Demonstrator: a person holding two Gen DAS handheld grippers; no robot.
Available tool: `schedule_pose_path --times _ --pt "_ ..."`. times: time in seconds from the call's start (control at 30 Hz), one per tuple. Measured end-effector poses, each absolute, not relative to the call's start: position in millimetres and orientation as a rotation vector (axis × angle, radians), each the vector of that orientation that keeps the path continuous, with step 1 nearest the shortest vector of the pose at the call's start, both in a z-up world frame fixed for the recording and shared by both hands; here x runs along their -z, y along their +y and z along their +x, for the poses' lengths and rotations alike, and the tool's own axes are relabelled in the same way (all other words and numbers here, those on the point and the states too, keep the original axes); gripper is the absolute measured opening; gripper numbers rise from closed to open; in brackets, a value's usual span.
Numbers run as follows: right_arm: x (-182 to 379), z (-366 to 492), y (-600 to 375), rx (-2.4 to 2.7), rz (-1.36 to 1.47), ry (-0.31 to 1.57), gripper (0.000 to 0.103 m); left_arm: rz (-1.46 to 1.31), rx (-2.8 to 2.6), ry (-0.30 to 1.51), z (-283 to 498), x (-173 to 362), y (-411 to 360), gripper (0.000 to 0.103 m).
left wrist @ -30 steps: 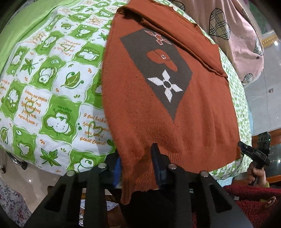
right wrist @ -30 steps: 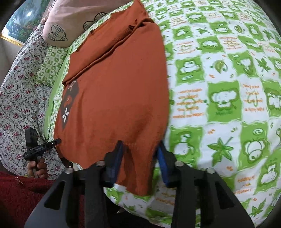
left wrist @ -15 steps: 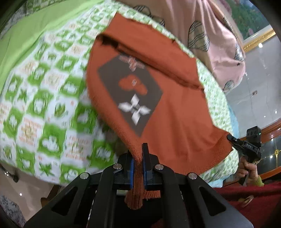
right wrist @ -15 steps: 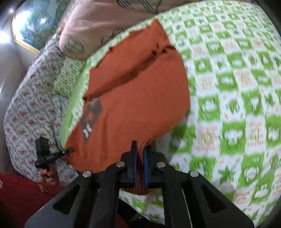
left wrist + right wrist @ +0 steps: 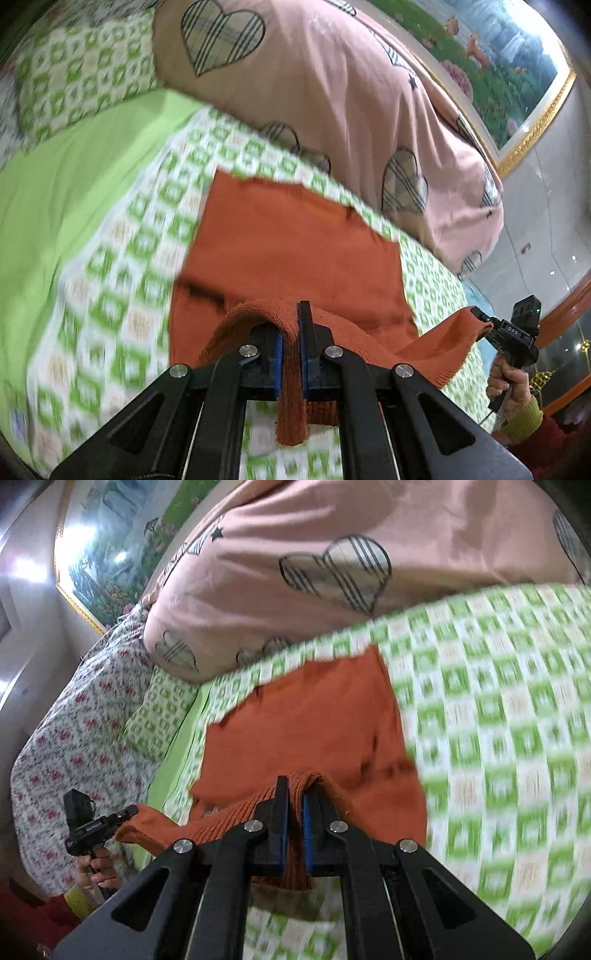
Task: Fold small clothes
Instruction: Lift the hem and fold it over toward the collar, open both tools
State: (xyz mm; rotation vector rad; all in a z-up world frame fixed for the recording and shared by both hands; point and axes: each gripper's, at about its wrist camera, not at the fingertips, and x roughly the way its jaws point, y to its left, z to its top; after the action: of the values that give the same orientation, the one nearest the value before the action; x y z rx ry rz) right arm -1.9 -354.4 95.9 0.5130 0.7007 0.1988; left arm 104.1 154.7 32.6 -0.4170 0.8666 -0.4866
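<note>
Green-check bedspread [image 5: 122, 266] w/ pink quilt [image 5: 332, 96] behind. Orange sweater [image 5: 295, 254] lies on it, hem lifted. Left gripper [image 5: 291, 354] & right gripper [image 5: 293, 830] each clamped tight on a hem corner. Keep both corners level & taut, carry hem fwd to meet far edge squarely.

Both fisheye views bow hard and go black at the corners, motion blur smears the checked sheet [image 5: 498, 738] while the gripper frames stay sharp, and white glare blooms on the wall [image 5: 26, 568] upper left.
</note>
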Motion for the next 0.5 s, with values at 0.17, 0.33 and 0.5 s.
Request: schedule_pose_path --times 0.17,0.33,0.5 --pt "-100.4 68.4 -368.4 -0.153 0.493 0.682 0.007 -0.420 0.456 0.840 172.2 -28.1 149.6 0.004" --pt "-87.4 125.9 -382.3 -0.116 0.502 0.706 0.007 -0.416 0.441 0.862 230.5 -7.4 144.2 0.004" --pt "-53.8 170.6 -393.7 -0.058 0.492 0.789 0.007 -0.411 0.406 0.948 275.2 33.5 140.7 0.005"
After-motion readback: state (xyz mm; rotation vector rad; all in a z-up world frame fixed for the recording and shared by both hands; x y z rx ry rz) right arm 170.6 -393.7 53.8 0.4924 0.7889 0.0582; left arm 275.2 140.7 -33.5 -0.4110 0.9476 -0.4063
